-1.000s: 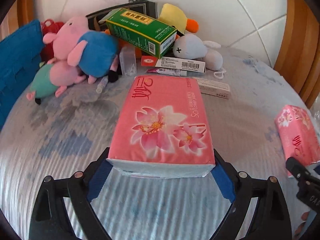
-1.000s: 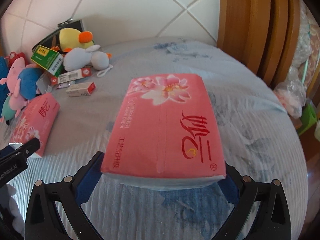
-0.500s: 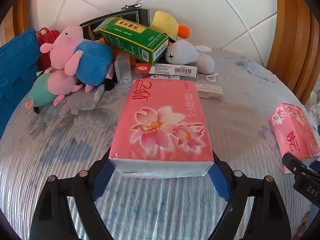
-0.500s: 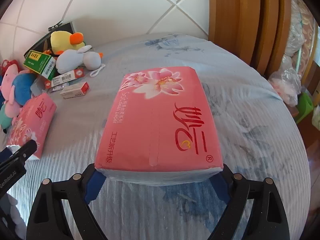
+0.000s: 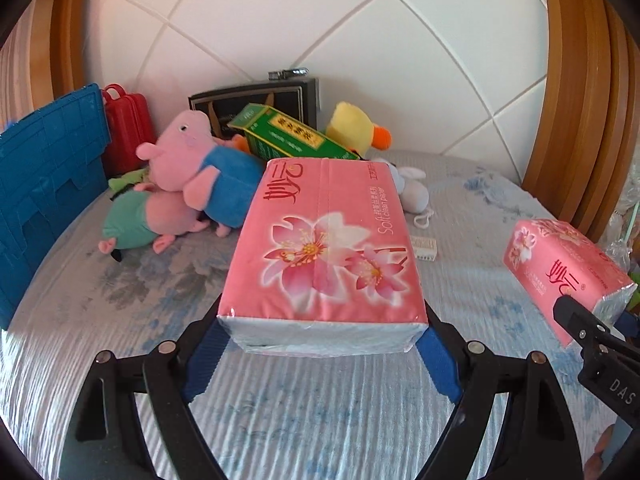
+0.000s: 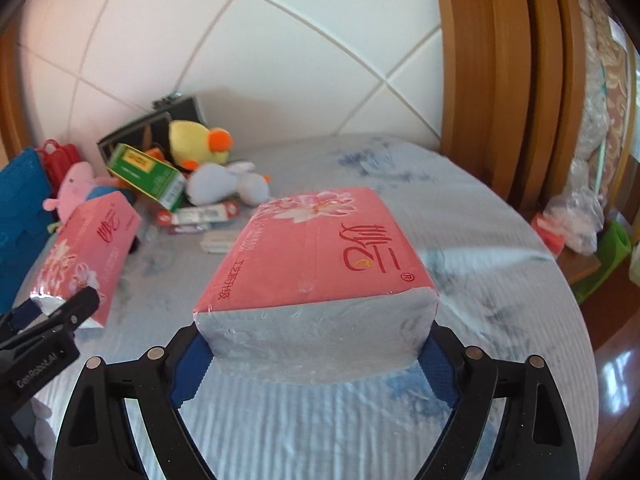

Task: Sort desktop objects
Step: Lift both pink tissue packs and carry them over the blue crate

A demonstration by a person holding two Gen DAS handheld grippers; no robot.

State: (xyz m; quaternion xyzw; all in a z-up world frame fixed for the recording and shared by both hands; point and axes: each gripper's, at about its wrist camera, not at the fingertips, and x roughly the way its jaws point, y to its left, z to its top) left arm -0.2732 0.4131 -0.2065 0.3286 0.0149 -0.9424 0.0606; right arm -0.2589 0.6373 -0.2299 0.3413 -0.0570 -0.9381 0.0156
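While each pink tissue pack sits clamped between a pair of blue pads, much of the grip itself is hidden: the left tissue pack covers the left gripper where the pads meet its sides, and the right tissue pack does the same over the right gripper. Both grippers are clenched on their packs, which are held clear above the bedsheet.

Behind the left pack, the green box and the grey plush are partly covered, and a small white item at its right edge is too cut off to identify. The yellow duck, pink pig plush and blue crate crowd the far left by the white headboard. The wooden bed frame bounds the right side.

Open sheet lies below both packs and between them; the right half of the bed is bare.

Each pack's long axis runs away from its camera toward the headboard, printed face up, gripped at the near end.
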